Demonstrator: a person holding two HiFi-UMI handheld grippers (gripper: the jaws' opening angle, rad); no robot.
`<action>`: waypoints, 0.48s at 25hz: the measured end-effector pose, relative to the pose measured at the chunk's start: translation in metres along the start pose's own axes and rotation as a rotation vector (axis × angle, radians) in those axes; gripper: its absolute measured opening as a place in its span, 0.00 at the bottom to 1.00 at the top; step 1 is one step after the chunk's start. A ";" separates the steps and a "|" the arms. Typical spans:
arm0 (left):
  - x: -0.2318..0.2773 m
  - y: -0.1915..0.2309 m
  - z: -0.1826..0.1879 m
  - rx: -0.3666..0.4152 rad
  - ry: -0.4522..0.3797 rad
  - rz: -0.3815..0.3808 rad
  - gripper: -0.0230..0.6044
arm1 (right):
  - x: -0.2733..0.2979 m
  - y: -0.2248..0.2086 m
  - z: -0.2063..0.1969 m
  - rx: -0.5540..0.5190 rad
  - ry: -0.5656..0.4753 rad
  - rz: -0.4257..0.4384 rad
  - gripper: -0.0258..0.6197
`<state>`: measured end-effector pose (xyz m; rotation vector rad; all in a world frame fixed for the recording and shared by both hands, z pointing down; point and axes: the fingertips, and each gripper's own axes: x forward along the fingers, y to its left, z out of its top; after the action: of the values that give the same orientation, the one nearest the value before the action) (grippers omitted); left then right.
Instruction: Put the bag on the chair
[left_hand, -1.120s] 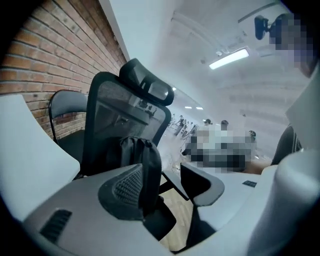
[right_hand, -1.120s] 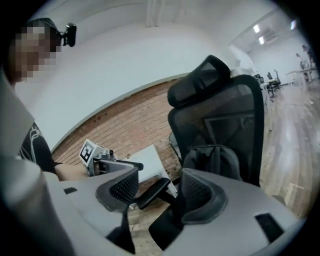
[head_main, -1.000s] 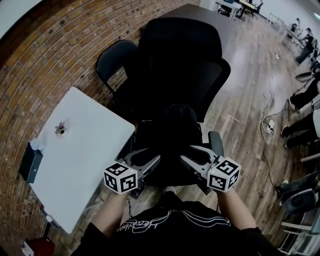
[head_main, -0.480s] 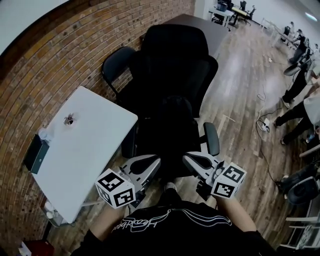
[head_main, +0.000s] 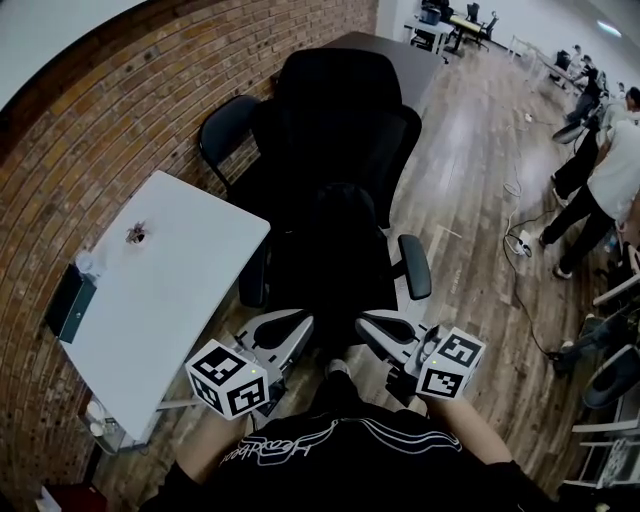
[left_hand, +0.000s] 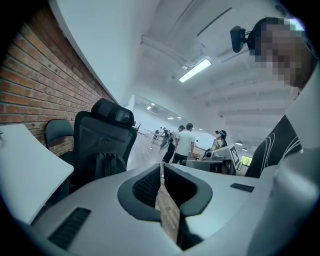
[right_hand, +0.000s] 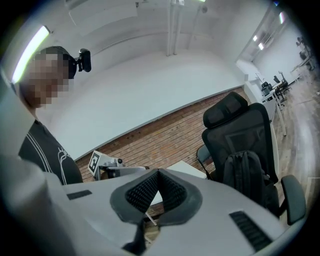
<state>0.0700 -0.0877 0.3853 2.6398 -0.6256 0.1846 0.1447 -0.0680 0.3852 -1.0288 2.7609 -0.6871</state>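
Backpack, black, is seen standing upright on the seat of the office chair, leaned against the backrest, so the placing is judged done. The left gripper and the right gripper are held just off the seat's front edge, apart from the backpack. The jaws of both are closed, with nothing between them.

A slump is judged the main risk. The backpack is tall and soft, and it is propped only by the backrest. If the chair were nudged or swivelled by a gripper, the backpack could be tipped forward over the open front edge. To the sides it is partly fenced by the 2 armrests.

Room is tight on the person's left, where the corner of the white worktop lies just beside the chair. Behind the chair, a second chair and the brick wall close the space. On the right the wooden floor is open as far as a cable, with people well beyond.
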 end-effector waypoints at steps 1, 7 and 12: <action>-0.001 -0.001 -0.001 -0.004 0.000 0.003 0.11 | 0.000 0.002 -0.003 0.000 0.004 0.005 0.03; -0.011 -0.006 -0.005 -0.007 0.005 0.021 0.11 | -0.001 0.009 -0.005 0.015 0.005 0.011 0.03; -0.023 -0.008 -0.003 0.005 -0.006 0.048 0.11 | -0.001 0.016 -0.006 0.003 0.015 0.011 0.03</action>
<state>0.0530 -0.0709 0.3806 2.6328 -0.6912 0.1933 0.1340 -0.0545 0.3835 -1.0116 2.7746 -0.7003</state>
